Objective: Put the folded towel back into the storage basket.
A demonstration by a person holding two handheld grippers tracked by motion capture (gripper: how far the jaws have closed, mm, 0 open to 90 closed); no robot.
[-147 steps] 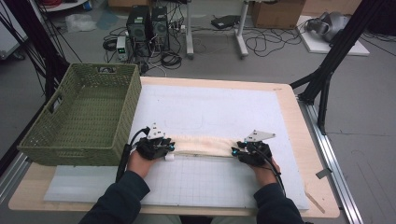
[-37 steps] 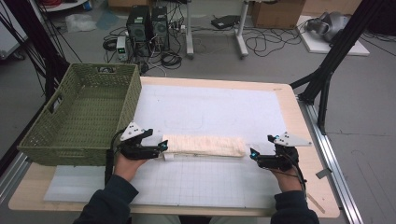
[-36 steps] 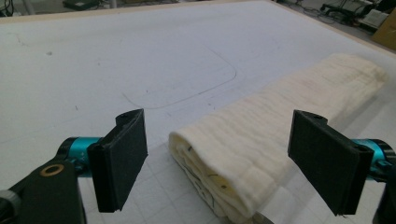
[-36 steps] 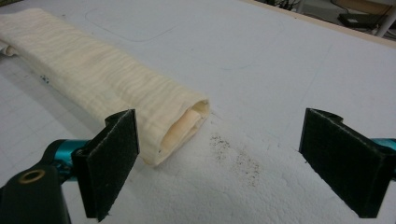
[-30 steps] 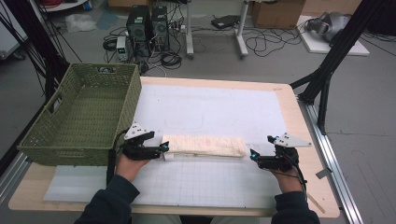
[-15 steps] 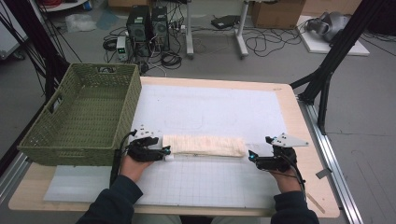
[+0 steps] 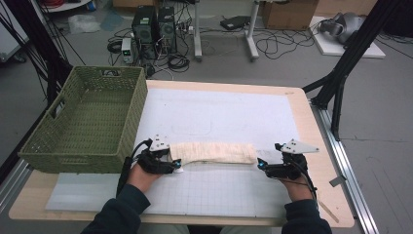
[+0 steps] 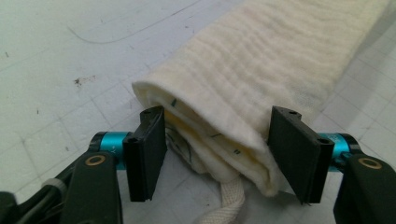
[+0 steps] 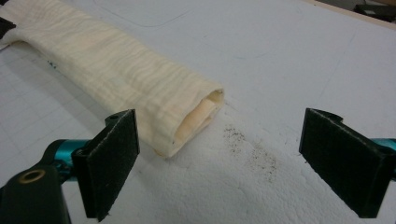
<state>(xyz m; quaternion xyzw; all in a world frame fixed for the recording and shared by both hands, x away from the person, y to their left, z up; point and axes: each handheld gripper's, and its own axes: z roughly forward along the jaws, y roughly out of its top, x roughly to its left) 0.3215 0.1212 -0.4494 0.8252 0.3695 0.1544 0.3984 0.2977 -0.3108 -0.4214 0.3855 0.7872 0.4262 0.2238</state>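
While grasping: both cloth ends are being straddled evenly.
Left tool [image 8: 217, 154]: parted around folded cloth [image 7: 214, 152], unclamped.
Right tool [image 9: 233, 163]: wide, empty.

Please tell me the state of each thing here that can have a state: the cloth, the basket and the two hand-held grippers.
Cream cloth: folded into a long narrow band, lying flat on the white mat.
Green basket: upright, nothing inside.
Left hand-held gripper: open, jaws on either side of the cloth's end, not clamped.
Right hand-held gripper: open wide, just short of the cloth's other end.
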